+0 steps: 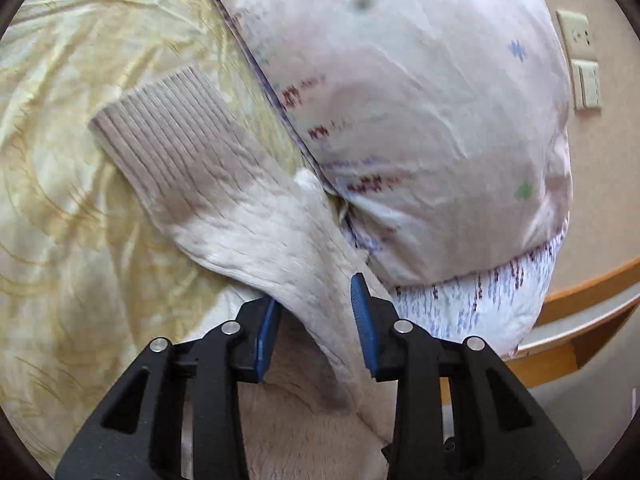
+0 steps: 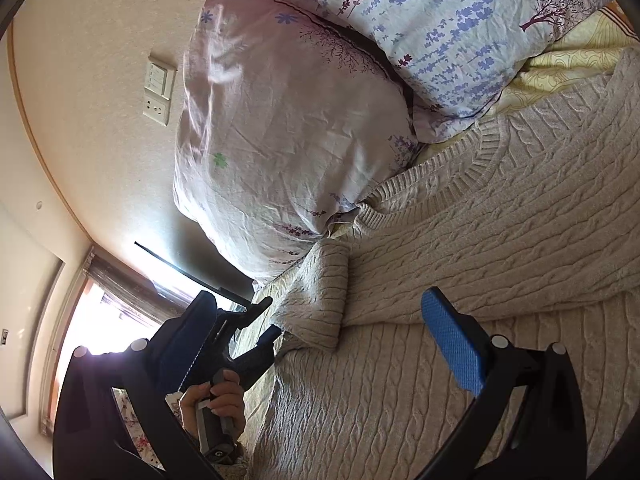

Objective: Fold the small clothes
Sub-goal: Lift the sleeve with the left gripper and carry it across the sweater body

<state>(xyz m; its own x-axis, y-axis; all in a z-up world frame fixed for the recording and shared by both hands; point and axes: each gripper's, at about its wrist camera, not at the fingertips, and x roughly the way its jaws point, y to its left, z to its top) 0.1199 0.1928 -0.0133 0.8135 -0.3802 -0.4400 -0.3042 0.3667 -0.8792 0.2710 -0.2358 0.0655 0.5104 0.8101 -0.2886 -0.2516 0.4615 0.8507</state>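
A beige cable-knit sweater (image 2: 480,240) lies spread on the bed. Its sleeve (image 1: 224,200), with a ribbed cuff (image 1: 160,128), runs up from between the blue pads of my left gripper (image 1: 316,320). The jaws stand a little apart around the sleeve fabric and the pads do not press on it. The sleeve is folded over the sweater body in the right wrist view (image 2: 320,300), where the left gripper (image 2: 256,332) shows at the sleeve. My right gripper (image 2: 320,340) is wide open above the sweater's lower part and holds nothing.
A pink flowered pillow (image 1: 420,120) lies against the sleeve, also in the right wrist view (image 2: 280,120), with a second lavender-print pillow (image 2: 440,40) beside it. A yellow bedsheet (image 1: 80,160) covers the bed. A wall with switches (image 2: 158,92) and a window (image 2: 104,308) are beyond.
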